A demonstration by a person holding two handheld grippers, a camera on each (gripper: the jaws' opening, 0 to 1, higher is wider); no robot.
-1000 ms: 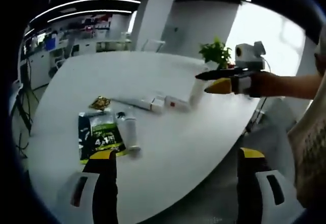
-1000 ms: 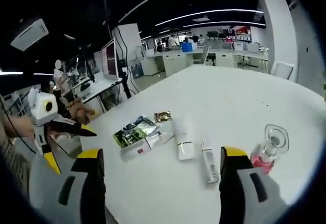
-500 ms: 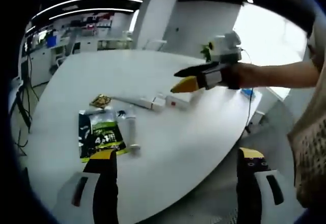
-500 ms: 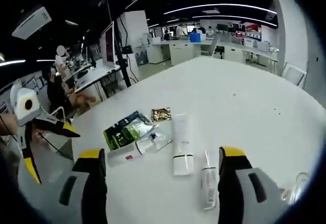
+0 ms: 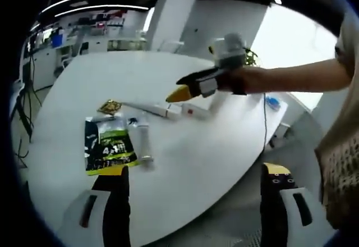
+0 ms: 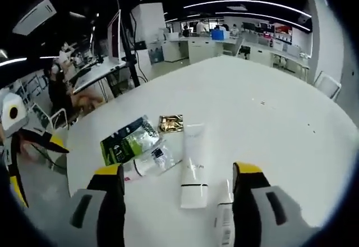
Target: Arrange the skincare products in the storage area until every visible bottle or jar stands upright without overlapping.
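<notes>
Several skincare items lie flat on the white table [image 5: 202, 146]. In the left gripper view I see a green-black sachet [image 5: 106, 149], a gold sachet [image 5: 110, 108], a small clear bottle [image 5: 145, 143], a white tube [image 5: 147, 110] and a small white box [image 5: 190, 111]. My left gripper [image 5: 194, 170] is open, short of the table's near edge. The right gripper [image 5: 176, 91], held by a hand, hovers above the tube and box. In the right gripper view my right gripper [image 6: 178, 171] stands open over the white tube [image 6: 193, 165]. The green sachet [image 6: 128, 140], gold sachet [image 6: 170, 123] and a lying spray bottle [image 6: 224, 224] surround it.
A clear packet with a small bottle [image 6: 148, 161] lies left of the tube. The left gripper [image 6: 38, 165] shows at the left edge, off the table [image 6: 252, 106]. Desks, a monitor stand [image 6: 120, 39] and people sit beyond the far side.
The right gripper has travelled left and closer, over the lying products. Its view now holds the tube between its jaws, and the pink-filled glass bottle has slid out of view.
</notes>
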